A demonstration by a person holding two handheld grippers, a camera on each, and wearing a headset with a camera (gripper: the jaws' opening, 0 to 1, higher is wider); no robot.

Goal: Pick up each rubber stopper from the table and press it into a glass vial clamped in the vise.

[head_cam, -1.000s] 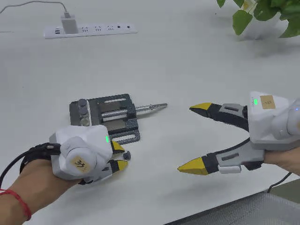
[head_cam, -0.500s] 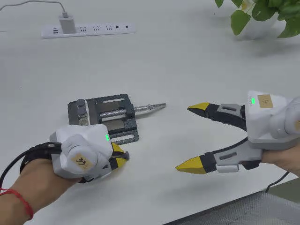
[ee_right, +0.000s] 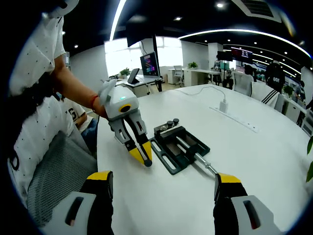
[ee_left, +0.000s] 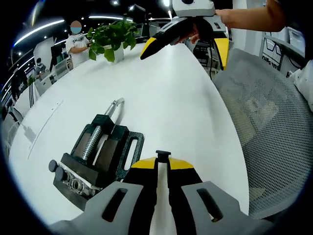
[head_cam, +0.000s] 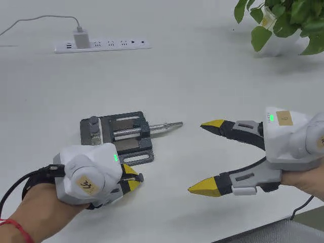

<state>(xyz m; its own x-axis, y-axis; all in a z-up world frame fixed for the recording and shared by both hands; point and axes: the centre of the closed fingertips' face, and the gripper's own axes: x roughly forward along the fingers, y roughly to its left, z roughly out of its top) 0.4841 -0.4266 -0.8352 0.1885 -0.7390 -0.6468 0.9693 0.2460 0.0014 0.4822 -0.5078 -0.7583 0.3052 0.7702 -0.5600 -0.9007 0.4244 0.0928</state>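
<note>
My left gripper (head_cam: 132, 178) is shut on a small dark rubber stopper (head_cam: 140, 177), which sits between its yellow tips (ee_left: 163, 155) just above the table. The black vise (head_cam: 119, 134) lies right behind it, screw handle pointing right. Small glass vials (head_cam: 94, 124) stand in a row in its left-end jaws, and at least one carries a dark stopper. The left gripper view shows the vise (ee_left: 98, 152) to the left with the vials (ee_left: 63, 176) at its near end. My right gripper (head_cam: 207, 156) hovers wide open and holds nothing, to the right of the vise (ee_right: 178, 144), facing the left gripper (ee_right: 142, 154).
A white power strip (head_cam: 104, 44) with a plugged charger lies at the back. A potted plant (head_cam: 283, 20) stands at the far right corner. The table's front edge runs close under the right gripper, with a mesh chair (ee_left: 264, 122) beyond it.
The stopper lay on the table beside the left gripper's tips; now the tips are shut on it. The right gripper has stayed open, almost in the same place.
</note>
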